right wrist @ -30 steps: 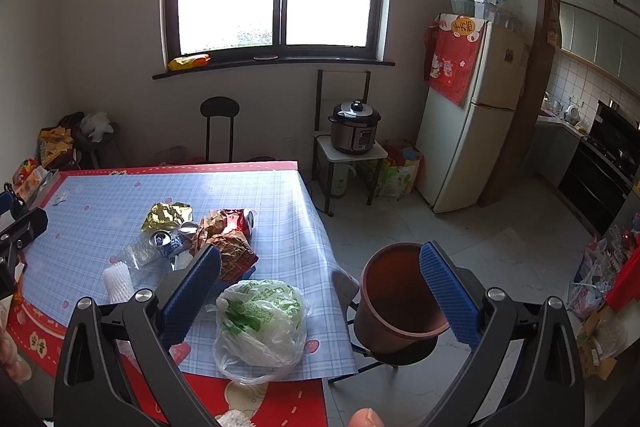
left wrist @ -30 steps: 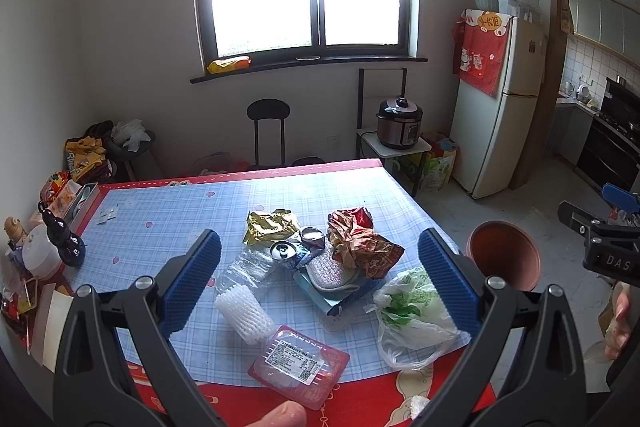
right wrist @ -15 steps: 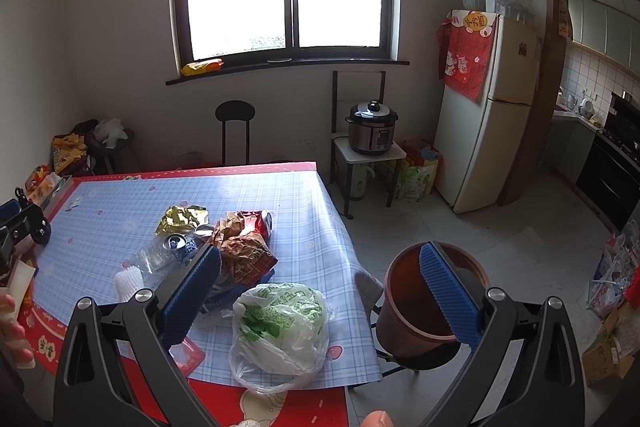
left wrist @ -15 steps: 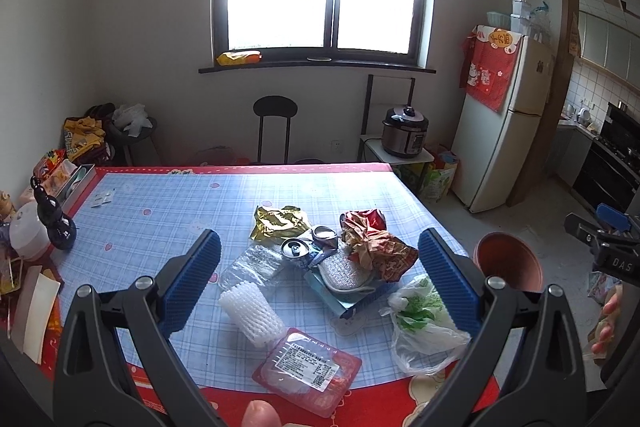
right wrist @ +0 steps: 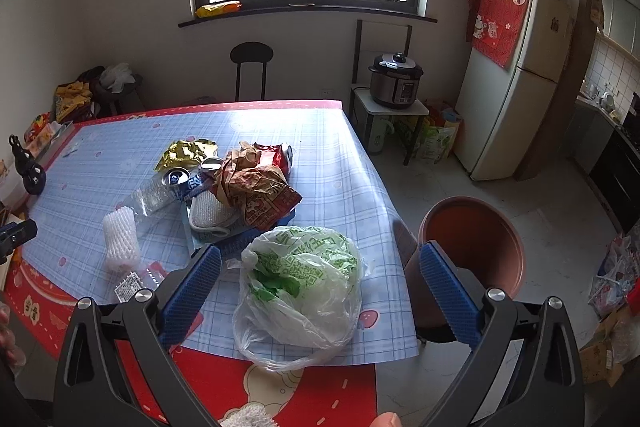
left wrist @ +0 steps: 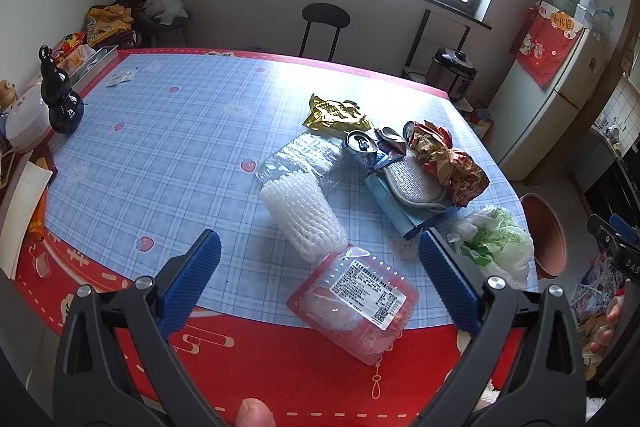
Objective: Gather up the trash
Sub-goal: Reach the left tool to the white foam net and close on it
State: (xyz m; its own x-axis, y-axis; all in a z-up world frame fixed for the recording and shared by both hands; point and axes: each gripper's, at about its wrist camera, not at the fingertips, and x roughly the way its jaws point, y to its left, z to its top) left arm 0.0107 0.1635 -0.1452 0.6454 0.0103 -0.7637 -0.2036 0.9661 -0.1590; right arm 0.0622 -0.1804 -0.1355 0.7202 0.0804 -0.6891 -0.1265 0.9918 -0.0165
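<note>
Desk: blue-checked cloth [left wrist: 168, 147] bare at left, red border at the near edge.
Trash: heaped right of centre; labelled clear tray [left wrist: 354, 301] overhangs the border, print unreadable.
Bag: white-green plastic bag [right wrist: 300, 283] near the corner, beside brown bin [right wrist: 476, 239].
Left tool [left wrist: 320, 279]: wide, empty.
Right tool [right wrist: 320, 279]: wide, empty.

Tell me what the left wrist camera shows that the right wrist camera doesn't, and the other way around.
Only the left view shows the whole clear plastic tray with its white label between the open left claw. Only the right view shows the full brown round bin and the open right claw framing the green-printed white plastic bag. Both show the white foam net sleeve.
</note>
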